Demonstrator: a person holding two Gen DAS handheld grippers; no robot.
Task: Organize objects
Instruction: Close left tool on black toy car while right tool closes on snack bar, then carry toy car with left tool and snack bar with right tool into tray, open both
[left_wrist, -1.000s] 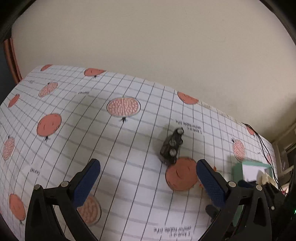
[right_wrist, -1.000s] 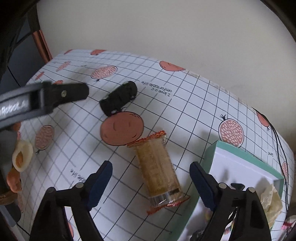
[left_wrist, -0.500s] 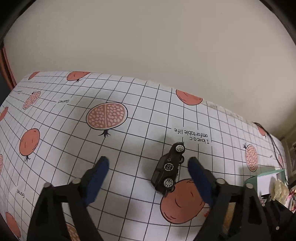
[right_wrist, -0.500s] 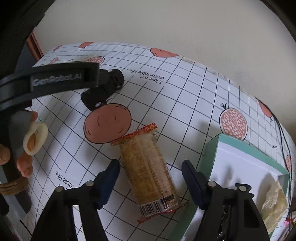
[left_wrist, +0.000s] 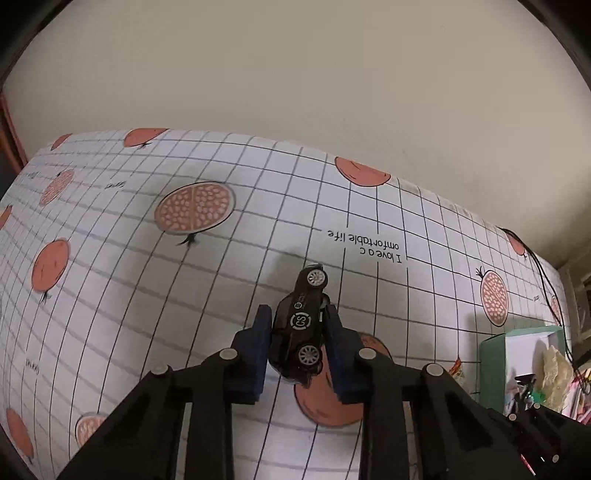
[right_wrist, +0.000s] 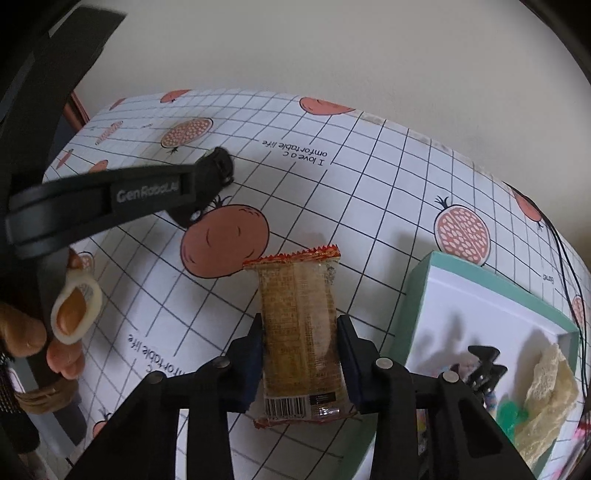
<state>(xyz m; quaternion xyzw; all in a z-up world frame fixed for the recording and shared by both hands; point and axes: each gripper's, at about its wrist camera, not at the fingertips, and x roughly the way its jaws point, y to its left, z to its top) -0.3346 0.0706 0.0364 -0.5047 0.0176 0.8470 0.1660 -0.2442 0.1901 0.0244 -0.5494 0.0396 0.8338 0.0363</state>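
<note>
left gripper (left_wrist: 297, 341) pinches the black toy car (left_wrist: 300, 332) across its body, car on its side over the pomegranate-print tablecloth (left_wrist: 147, 280). right gripper (right_wrist: 300, 354) is pressed onto the snack packet (right_wrist: 300, 332), pads at mid-length; whether it is lifted off the cloth, cannot tell. step in hand: both pickups, grasps made. next likely calls for lifting and carrying to the mint-green box (right_wrist: 480, 273) just beside, already holding clutter.

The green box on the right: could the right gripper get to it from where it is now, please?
Probably yes. The right gripper is shut on the snack packet, and the green box lies open-topped just to its right on the tablecloth, with nothing between them.
</note>
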